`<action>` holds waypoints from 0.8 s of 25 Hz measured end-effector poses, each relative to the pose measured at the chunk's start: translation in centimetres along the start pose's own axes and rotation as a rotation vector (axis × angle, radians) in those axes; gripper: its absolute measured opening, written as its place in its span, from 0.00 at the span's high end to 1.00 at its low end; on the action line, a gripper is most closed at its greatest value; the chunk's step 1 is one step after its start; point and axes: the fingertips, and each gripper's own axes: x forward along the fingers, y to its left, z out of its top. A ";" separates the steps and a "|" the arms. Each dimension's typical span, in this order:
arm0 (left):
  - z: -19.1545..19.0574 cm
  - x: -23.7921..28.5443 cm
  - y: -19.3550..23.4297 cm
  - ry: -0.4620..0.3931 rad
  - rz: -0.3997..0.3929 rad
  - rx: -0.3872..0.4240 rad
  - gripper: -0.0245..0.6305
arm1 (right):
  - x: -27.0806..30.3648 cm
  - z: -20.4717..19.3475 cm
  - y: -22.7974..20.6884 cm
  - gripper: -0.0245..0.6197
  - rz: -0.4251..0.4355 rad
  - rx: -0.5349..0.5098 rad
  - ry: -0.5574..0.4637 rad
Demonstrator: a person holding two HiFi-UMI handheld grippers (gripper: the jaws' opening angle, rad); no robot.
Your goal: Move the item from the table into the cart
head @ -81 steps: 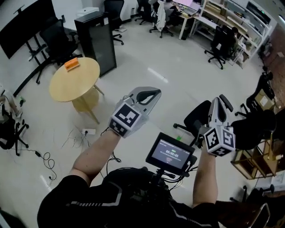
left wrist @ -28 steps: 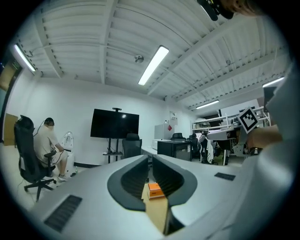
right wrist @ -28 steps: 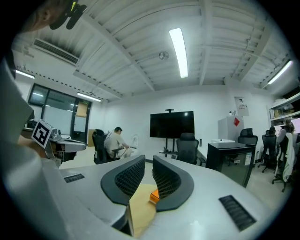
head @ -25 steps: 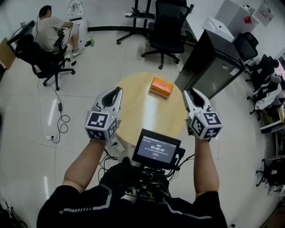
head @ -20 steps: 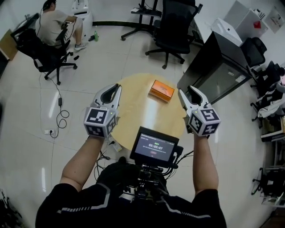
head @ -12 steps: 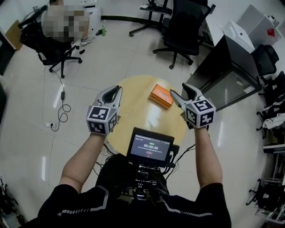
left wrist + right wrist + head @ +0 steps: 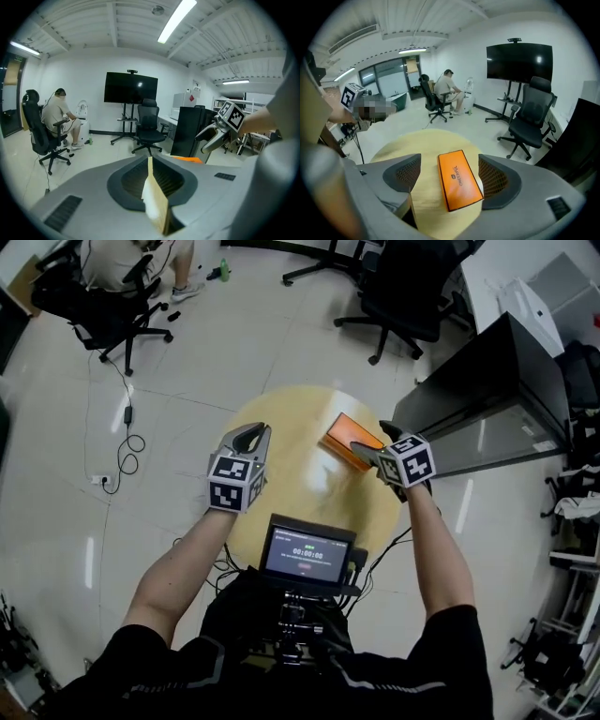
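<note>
Lying on table [image 7: 417,140], orange box [image 7: 459,180] between wide, just-opening jaws of right hand-held gripper [image 7: 449,174]

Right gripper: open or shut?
Open: on the right gripper the jaws have just been opening and stand apart, with the orange box between them, untouched.

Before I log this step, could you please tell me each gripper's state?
Left gripper: shut, empty.
Right gripper: open, jaws just opened, orange box between them untouched.

Black shirt [image 7: 178,676]; grey, marker-cubed left gripper [image 7: 254,433] and right gripper [image 7: 373,440].
</note>
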 end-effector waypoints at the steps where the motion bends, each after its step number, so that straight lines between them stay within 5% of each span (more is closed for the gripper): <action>1: -0.6 1.2 0.5 0.007 -0.001 -0.003 0.90 | 1.7 -0.6 -0.6 0.37 0.010 -0.011 0.031; 10: -3.7 14.3 2.0 0.075 -0.036 -0.024 0.90 | 14.7 -6.0 -8.6 0.22 0.128 -0.084 0.258; 20: -9.4 16.9 0.5 0.112 -0.032 -0.046 0.90 | 18.6 -11.2 -8.9 0.22 0.107 -0.241 0.365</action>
